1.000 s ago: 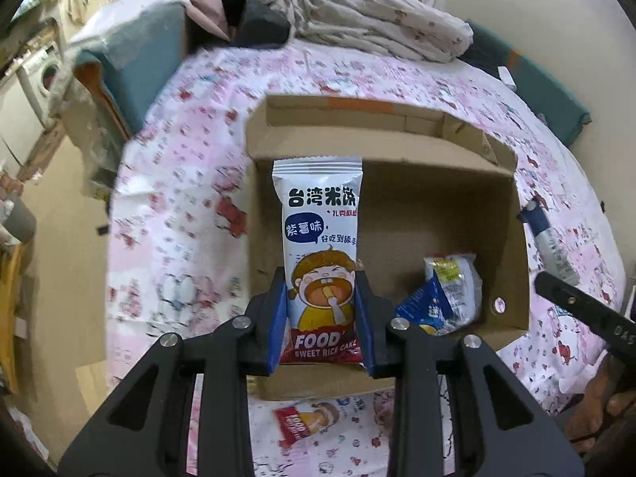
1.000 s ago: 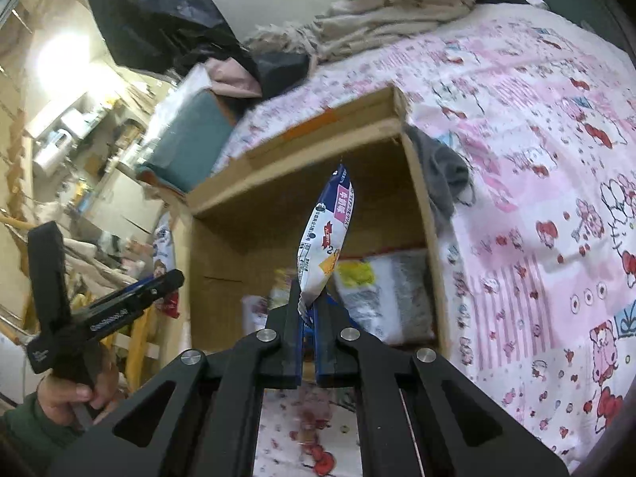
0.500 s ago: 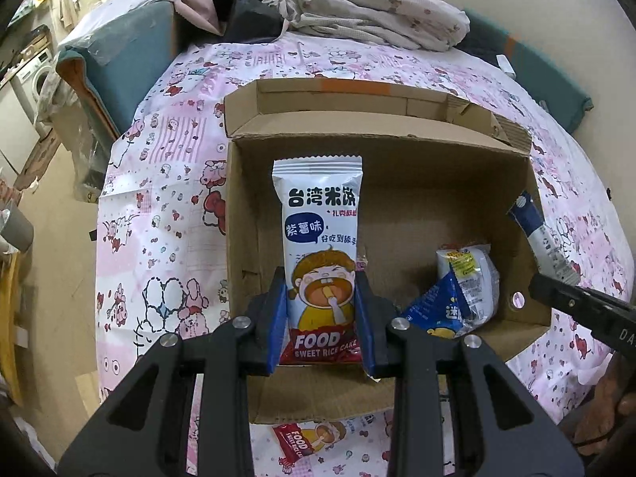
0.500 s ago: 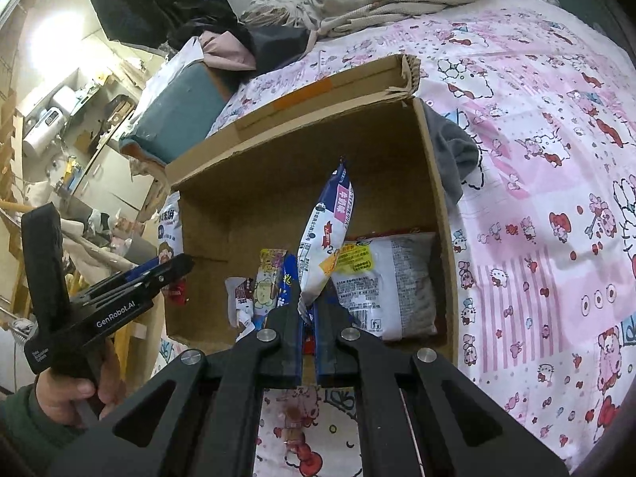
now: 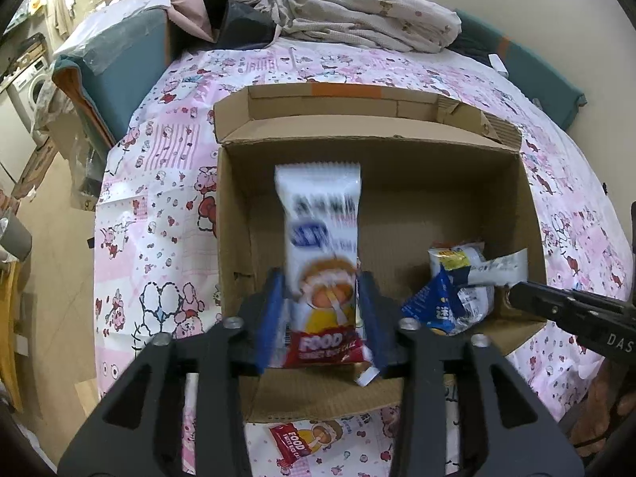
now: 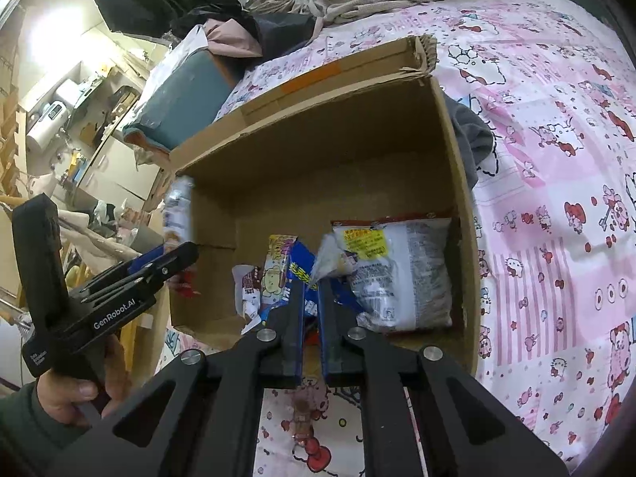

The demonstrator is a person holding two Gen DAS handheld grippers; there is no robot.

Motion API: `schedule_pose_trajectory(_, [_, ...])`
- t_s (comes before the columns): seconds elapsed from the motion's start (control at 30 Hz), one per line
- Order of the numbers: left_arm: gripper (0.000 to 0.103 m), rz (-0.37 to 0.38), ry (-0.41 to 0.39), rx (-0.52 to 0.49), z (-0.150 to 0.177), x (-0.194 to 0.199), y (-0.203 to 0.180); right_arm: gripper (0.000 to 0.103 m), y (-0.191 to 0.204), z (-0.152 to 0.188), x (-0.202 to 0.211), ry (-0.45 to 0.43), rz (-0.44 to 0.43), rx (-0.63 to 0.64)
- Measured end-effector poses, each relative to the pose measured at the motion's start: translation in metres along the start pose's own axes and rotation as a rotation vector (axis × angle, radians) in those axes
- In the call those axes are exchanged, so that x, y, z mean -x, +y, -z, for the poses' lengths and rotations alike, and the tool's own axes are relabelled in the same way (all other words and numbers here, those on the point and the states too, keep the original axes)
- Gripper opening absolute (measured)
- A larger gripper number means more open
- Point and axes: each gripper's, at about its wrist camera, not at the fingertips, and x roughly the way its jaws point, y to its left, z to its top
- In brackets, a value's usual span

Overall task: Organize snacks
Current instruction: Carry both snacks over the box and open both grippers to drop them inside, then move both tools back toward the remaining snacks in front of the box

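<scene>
An open cardboard box lies on the pink bedspread; it also shows in the right wrist view. My left gripper has opened; the white rice cake packet between its fingers is blurred, slipping down over the box. My right gripper has its jaws slightly apart, and the blue snack packet it held lies in the box among the other snacks. A large white snack bag lies at the box's right side. The left gripper shows at the box's left wall.
Another rice cake packet lies on the bedspread in front of the box. A grey cloth lies against the box's right wall. Crumpled bedding is piled at the back. A teal cushion sits at the bed's left edge.
Both grippers moved closer to the box. The left gripper opened and the rice cake packet slips down. The right gripper let the blue packet drop in.
</scene>
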Motion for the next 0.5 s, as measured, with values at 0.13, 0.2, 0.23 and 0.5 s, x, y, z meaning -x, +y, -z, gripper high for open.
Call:
schedule_pose_trajectory(0.13, [0.089, -0.007, -0.029, 0.025, -0.001, 0.008, 0.002, 0.027, 0.0, 0.0, 0.001, -0.007, 0.03, 0.008])
schedule_pose_trajectory(0.2, [0.091, -0.006, -0.044, 0.017, -0.001, 0.011, 0.0, 0.062, 0.0, 0.0, 0.003, -0.02, 0.043, 0.006])
schedule_pose_trajectory(0.23, [0.091, -0.007, -0.044, 0.01, -0.001, 0.012, -0.001, 0.069, 0.0, 0.0, 0.005, -0.035, 0.044, 0.004])
schedule_pose_trajectory(0.5, [0.091, -0.022, -0.045, -0.018, 0.002, 0.013, -0.005, 0.073, -0.001, -0.003, 0.012, -0.066, 0.051, 0.007])
